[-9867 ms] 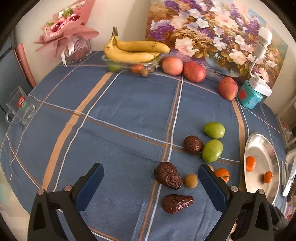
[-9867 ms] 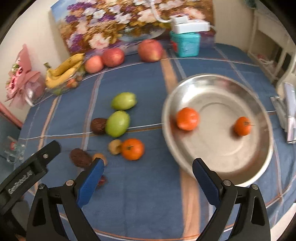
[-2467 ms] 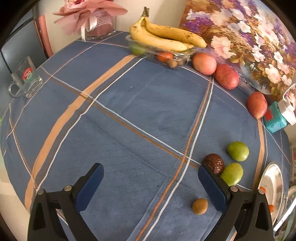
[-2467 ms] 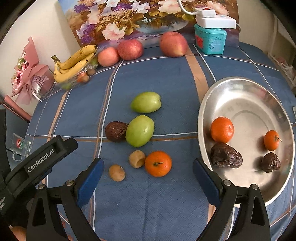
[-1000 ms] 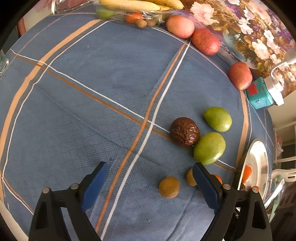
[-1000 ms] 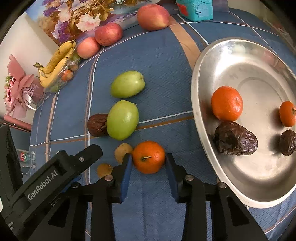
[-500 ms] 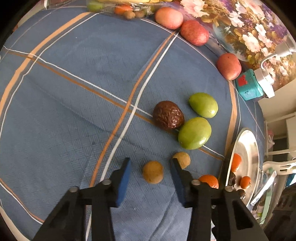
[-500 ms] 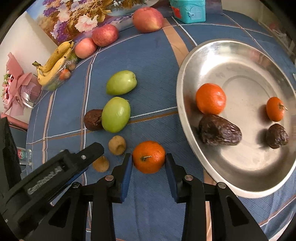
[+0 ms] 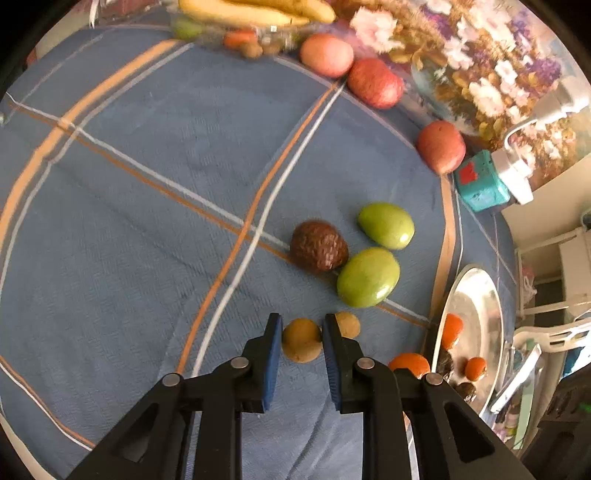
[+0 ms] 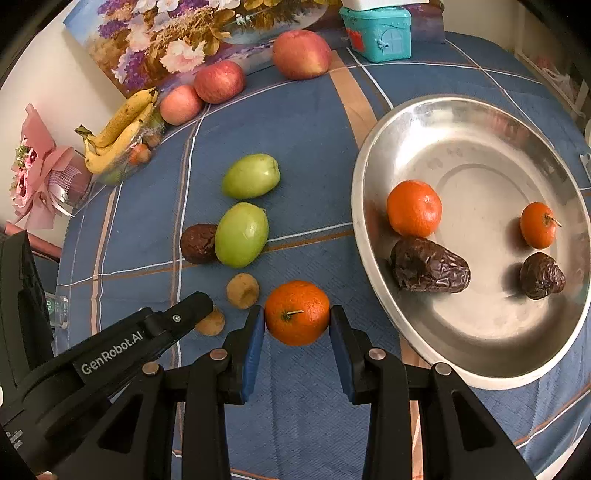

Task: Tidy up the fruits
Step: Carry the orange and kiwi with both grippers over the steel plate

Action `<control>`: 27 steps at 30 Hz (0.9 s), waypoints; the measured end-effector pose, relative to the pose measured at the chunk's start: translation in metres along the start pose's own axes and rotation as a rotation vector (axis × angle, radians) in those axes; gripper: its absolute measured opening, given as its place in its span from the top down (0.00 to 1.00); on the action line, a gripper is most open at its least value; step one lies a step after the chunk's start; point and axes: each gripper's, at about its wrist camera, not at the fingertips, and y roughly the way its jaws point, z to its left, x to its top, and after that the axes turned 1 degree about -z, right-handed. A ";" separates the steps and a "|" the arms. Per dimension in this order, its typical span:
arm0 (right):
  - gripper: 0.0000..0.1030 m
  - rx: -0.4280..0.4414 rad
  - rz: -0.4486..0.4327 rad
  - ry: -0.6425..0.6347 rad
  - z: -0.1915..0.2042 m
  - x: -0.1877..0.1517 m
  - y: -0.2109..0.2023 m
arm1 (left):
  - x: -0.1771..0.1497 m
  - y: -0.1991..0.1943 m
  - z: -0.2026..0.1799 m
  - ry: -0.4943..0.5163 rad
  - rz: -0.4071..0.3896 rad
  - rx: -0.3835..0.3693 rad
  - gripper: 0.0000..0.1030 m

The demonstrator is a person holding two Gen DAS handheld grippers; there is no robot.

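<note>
My right gripper (image 10: 297, 315) is shut on an orange mandarin (image 10: 297, 312) just left of the steel plate (image 10: 373, 155). The plate holds two mandarins (image 10: 414, 208) and two dark wrinkled fruits (image 10: 428, 266). My left gripper (image 9: 301, 332) is shut on a small tan round fruit (image 9: 301, 339) on the blue tablecloth. A second tan fruit (image 9: 349, 324) lies just right of it. Two green fruits (image 9: 368, 277) and a dark brown fruit (image 9: 318, 246) lie beyond.
Three red apples (image 10: 301, 53), a tray of bananas (image 10: 122, 129) and a teal box (image 10: 380, 31) stand along the far edge by a flower painting. A pink bouquet (image 10: 40, 177) is at the left. White chairs (image 9: 554, 332) stand past the plate.
Both grippers closed: the right on the mandarin about a second ago, the left now on the small tan fruit. Two dark fruits went from the cloth into the plate earlier.
</note>
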 end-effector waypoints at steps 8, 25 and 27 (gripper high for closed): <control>0.64 0.001 -0.054 0.015 -0.006 0.006 -0.016 | 0.002 -0.030 -0.007 0.032 -0.088 -0.049 0.77; 0.64 -0.125 -0.191 0.263 -0.101 0.022 -0.052 | -0.009 -0.025 -0.079 0.228 -0.104 -0.153 0.77; 0.64 -0.139 -0.205 0.266 -0.106 0.026 -0.052 | -0.010 -0.020 -0.097 0.273 -0.105 -0.165 0.77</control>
